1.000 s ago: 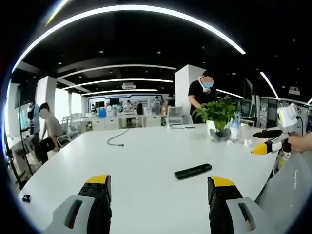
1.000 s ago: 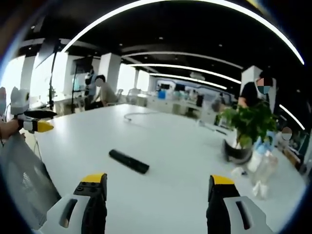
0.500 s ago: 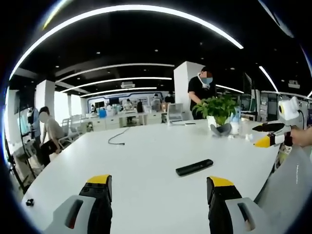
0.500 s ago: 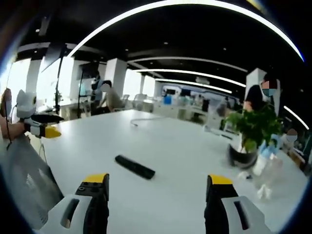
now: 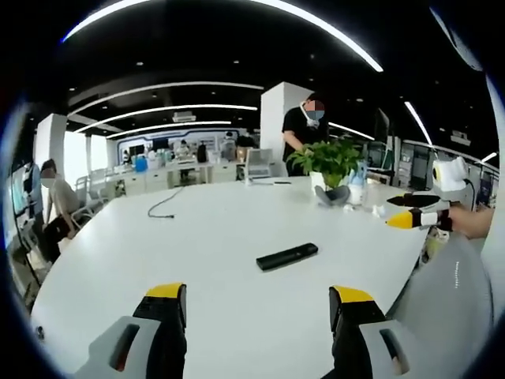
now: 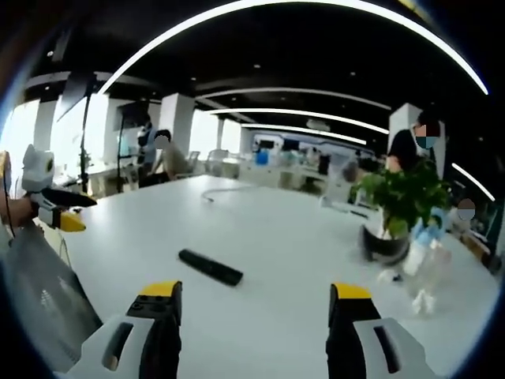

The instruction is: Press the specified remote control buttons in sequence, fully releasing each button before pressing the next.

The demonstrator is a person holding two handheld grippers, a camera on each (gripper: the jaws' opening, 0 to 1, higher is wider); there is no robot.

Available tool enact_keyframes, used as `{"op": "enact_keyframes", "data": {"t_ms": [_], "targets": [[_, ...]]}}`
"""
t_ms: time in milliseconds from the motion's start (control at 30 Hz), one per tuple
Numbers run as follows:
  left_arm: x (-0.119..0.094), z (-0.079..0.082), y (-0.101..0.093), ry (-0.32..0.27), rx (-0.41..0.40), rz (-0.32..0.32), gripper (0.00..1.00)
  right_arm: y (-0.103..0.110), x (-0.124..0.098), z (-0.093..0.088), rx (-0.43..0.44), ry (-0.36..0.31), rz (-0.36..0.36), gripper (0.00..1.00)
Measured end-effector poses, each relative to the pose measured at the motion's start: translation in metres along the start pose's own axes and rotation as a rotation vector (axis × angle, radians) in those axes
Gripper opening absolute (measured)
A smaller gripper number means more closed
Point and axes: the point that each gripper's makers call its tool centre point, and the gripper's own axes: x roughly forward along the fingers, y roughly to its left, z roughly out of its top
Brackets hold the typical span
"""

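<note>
In the left gripper view, the left gripper is seen at six o'clock with its jaws spread wide and nothing between them. The remote control lies flat on the white table, just past the jaws toward one o'clock, not touched. The right gripper is seen at three o'clock, held above the table edge; whether it is spread cannot be told there. In the right gripper view, its jaws are spread and empty, and the remote control lies toward eleven o'clock. The remote is judged light, stiff and smooth, so it may slide when pressed. It is better steadied by its long edges while a button is pressed from above.
</note>
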Motion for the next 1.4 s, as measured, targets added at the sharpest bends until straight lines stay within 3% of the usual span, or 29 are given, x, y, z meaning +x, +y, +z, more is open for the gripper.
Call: {"op": "enact_keyframes", "data": {"t_ms": [67, 133, 233, 500, 700, 967, 1400], "targets": [[0.003, 0.004, -0.005, 0.013, 0.037, -0.025, 0.75, 0.000, 0.000, 0.001, -0.006, -0.004, -0.003, 0.75], [0.006, 0.012, -0.009, -0.011, 0.074, -0.035, 0.73, -0.001, 0.000, 0.001, -0.010, -0.002, -0.007, 0.75], [0.011, 0.014, -0.012, -0.012, 0.054, -0.057, 0.74, -0.001, 0.000, 0.002, -0.007, -0.006, -0.006, 0.75], [0.034, -0.002, -0.014, 0.072, 0.001, -0.156, 0.74, -0.001, -0.002, 0.006, -0.021, -0.022, -0.017, 0.74], [0.048, -0.009, -0.006, 0.115, 0.041, -0.164, 0.74, -0.002, -0.002, 0.006, -0.015, -0.026, -0.019, 0.74], [0.062, -0.019, -0.019, 0.161, 0.033, -0.221, 0.74, -0.001, -0.003, 0.007, -0.021, -0.028, -0.018, 0.74], [0.079, -0.012, -0.018, 0.153, -0.025, -0.252, 0.74, -0.003, -0.002, 0.004, -0.020, -0.013, -0.022, 0.73]]}}
